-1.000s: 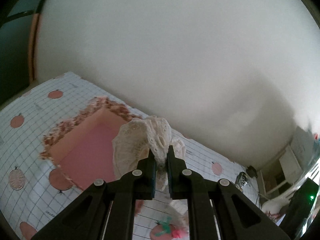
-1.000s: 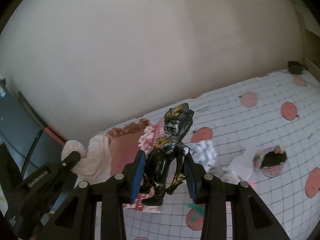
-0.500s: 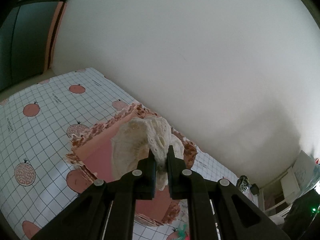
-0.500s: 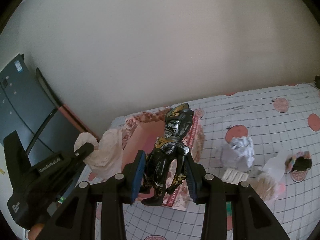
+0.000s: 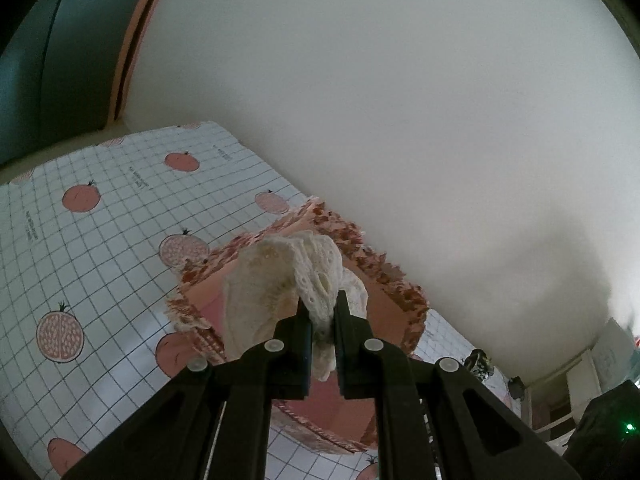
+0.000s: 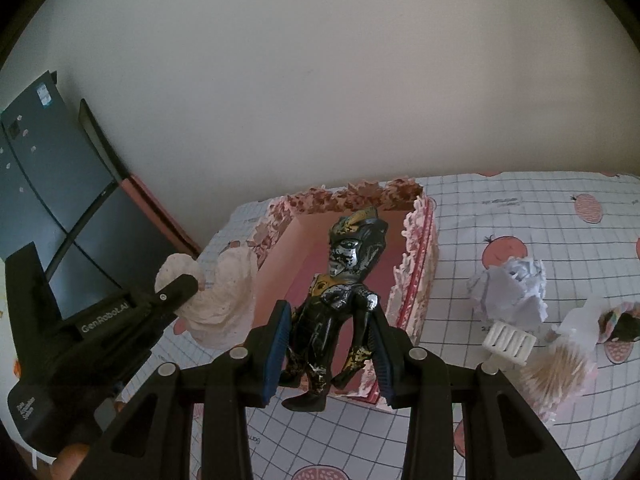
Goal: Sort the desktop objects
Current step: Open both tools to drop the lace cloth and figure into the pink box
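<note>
Left wrist view: the left gripper has its black fingers pinched nearly together on a cream lace cloth, which bunches up above the tips and hangs a little below them. The cloth is held over a pink box with an open top and a ragged red-patterned rim. The box stands on the worktop, covered by a white grid cloth printed with pink fruit. Short lines of print run across the grid, too small to read. A pale wall fills the background, with a dark panel at the upper left.

Right wrist view: the right gripper has its blue-padded fingers partly open and pressed against the sides of a black, silver and gold toy figure, held upright by the waist and legs over the near wall of the box. At the left the left gripper shows from the side, its body marked "GenRobot.AI", with the cloth clamped at its tip just beside the box's left wall. A smaller label lower on that body cannot be read. To the right of the box, on the worktop, lie a crumpled paper ball, a small white ribbed piece, a bundle of toothpicks and a small dark thing with a pastel edge. A dark cabinet stands at the left.
</note>
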`<state>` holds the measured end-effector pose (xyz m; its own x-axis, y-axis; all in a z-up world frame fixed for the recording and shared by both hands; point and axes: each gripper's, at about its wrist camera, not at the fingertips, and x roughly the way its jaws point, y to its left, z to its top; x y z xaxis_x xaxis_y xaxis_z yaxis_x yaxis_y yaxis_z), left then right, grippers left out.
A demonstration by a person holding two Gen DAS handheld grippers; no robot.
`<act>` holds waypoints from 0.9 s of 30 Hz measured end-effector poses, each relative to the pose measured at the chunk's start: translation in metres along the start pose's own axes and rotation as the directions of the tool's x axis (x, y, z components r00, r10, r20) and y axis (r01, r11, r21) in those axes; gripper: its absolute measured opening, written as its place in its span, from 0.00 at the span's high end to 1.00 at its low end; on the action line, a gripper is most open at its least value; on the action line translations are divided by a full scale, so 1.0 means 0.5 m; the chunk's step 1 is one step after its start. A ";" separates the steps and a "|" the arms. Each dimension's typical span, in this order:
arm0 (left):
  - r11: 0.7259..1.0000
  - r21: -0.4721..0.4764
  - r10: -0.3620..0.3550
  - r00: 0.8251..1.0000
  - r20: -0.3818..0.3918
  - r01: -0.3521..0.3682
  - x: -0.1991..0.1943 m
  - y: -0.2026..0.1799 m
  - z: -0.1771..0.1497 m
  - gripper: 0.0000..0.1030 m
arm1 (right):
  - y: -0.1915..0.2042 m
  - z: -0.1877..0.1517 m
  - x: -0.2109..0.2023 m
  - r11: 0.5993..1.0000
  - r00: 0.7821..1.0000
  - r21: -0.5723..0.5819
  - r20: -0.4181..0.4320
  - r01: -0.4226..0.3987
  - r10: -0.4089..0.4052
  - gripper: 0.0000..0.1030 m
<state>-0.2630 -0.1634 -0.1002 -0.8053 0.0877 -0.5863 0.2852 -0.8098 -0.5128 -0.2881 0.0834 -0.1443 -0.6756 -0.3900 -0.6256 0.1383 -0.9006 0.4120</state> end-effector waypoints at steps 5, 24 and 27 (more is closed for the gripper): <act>1.000 -0.008 -0.010 1.000 0.010 0.010 -0.007 0.006 0.002 0.91 | 0.016 0.000 0.004 1.000 1.000 -0.010 0.004 -0.010 0.010 0.60; 1.000 -0.011 -0.009 0.999 -0.046 0.008 0.010 0.007 -0.002 0.78 | 0.034 -0.007 0.012 0.999 1.000 -0.039 -0.014 0.009 -0.010 0.54; 1.000 0.000 -0.007 0.998 -0.055 0.007 0.013 0.001 -0.004 0.73 | 0.030 -0.008 0.013 0.999 1.000 -0.035 -0.023 0.017 -0.018 0.54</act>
<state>-0.2671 -0.1623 -0.1056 -0.7776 0.1247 -0.6162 0.2795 -0.8094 -0.5165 -0.2877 0.0668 -0.1449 -0.6608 -0.3785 -0.6482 0.1519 -0.9131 0.3783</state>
